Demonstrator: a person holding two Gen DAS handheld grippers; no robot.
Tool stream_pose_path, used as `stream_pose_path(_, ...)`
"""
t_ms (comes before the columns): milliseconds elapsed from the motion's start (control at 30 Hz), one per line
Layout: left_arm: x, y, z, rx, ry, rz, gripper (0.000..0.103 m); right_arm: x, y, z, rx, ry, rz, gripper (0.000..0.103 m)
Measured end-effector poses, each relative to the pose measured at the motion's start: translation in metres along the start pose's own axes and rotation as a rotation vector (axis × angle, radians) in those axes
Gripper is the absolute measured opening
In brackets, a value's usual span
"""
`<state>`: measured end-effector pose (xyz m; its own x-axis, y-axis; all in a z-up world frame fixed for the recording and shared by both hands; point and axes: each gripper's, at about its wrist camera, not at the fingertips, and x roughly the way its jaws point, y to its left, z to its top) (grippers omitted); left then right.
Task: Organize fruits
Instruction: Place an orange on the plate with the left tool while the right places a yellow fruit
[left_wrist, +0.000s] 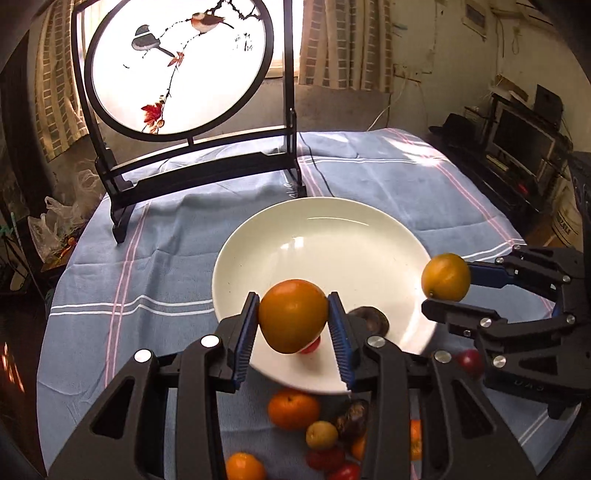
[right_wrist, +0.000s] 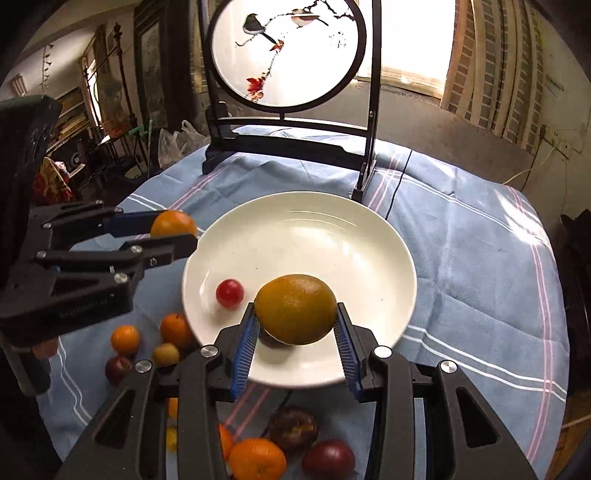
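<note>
A white plate (left_wrist: 369, 236) (right_wrist: 369, 236) sits on the blue cloth. My left gripper (left_wrist: 293, 325) is shut on an orange (left_wrist: 291, 314) and holds it over the plate's near left rim; it also shows in the right wrist view (right_wrist: 173, 230). My right gripper (right_wrist: 295, 325) is shut on a yellow-brown orange (right_wrist: 295, 308) above the plate's near side; it shows at the right in the left wrist view (left_wrist: 445, 277). A small red fruit (right_wrist: 229, 293) lies in the plate. Several loose oranges (left_wrist: 293, 410) (right_wrist: 256, 459), small red fruits (left_wrist: 325, 458) and dark fruits (right_wrist: 293, 428) lie on the cloth before the plate.
A round bird-painting screen on a black stand (left_wrist: 177, 66) (right_wrist: 288, 55) stands behind the plate. The table is covered with a striped blue cloth (left_wrist: 147, 258) (right_wrist: 480, 240). Plastic bags (left_wrist: 55, 221) lie off the far left edge. Shelves with electronics (left_wrist: 524, 147) stand to the right.
</note>
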<state>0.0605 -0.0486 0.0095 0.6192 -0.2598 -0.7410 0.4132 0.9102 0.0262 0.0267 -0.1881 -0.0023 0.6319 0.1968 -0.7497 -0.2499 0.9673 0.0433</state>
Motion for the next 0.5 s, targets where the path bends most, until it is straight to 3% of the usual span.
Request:
stream_pose_path(200, 0.059, 0.005, 0.008, -0.006, 0.124, 0.05, 0.037, 0.056, -0.017, 0.019, 0.052, 0.086, -0.04, 0.041)
stream_pose_path(400, 0.085, 0.012, 0.009, -0.024, 0.175, 0.036, 0.037, 0.085, -0.025, 0.021, 0.081, 0.13, -0.042, 0.043)
stream_pose_path(500, 0.083, 0.015, 0.009, -0.041, 0.157, 0.041, 0.051, 0.079, -0.028, 0.021, 0.104, 0.099, -0.048, 0.05)
